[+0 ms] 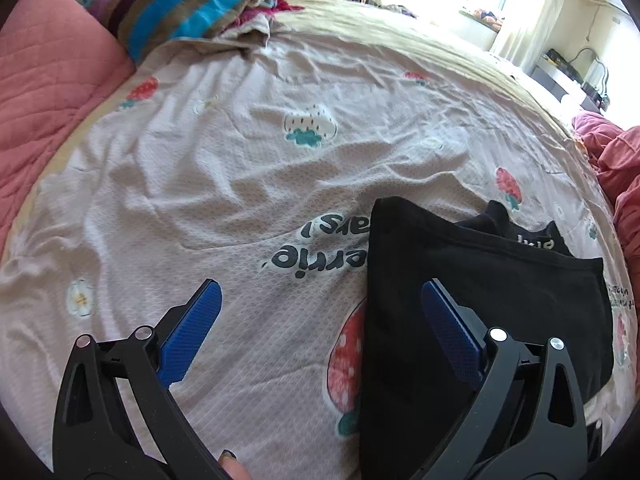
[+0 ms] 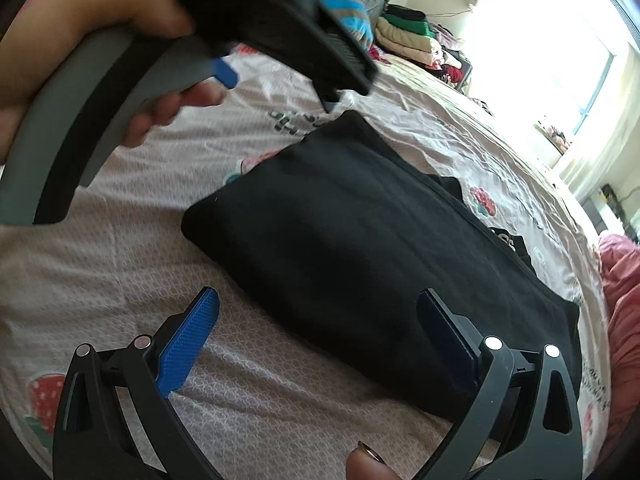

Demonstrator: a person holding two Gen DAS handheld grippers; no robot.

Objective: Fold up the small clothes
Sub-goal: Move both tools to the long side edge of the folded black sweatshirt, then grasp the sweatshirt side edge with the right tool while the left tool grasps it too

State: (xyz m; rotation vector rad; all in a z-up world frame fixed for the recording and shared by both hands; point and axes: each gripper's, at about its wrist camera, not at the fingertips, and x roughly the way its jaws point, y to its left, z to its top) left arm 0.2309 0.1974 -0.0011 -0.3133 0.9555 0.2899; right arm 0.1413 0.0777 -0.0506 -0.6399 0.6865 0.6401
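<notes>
The black garment (image 2: pixel 372 248) lies folded into a thick rectangle on the bed sheet (image 1: pixel 208 168), with a strip of its printed white lettering peeking out along the far edge. The fold looks largely made, so the step in hand seems to be a last fold or a tidy-up of that stray edge.

The right hand-held gripper (image 2: pixel 318 336) hovers over the garment's near end, jaws spread wide and holding nothing; the left hand-held gripper (image 1: pixel 322 324) is likewise wide open and empty, straddling the garment's left edge with one finger over the sheet and the other over the black cloth.

To do it well, each gripper should probably pinch a corner through all layers (a shallow bite would lift only the top one), then carry both corners across together so the edges meet.

There is plenty of open sheet to the left and beyond. To the right the pink bedding (image 2: pixel 624 280) sits near the garment's edge, and the pink pillow (image 1: pixel 48 80) and striped blanket (image 1: pixel 188 0) are well apart at the head.
</notes>
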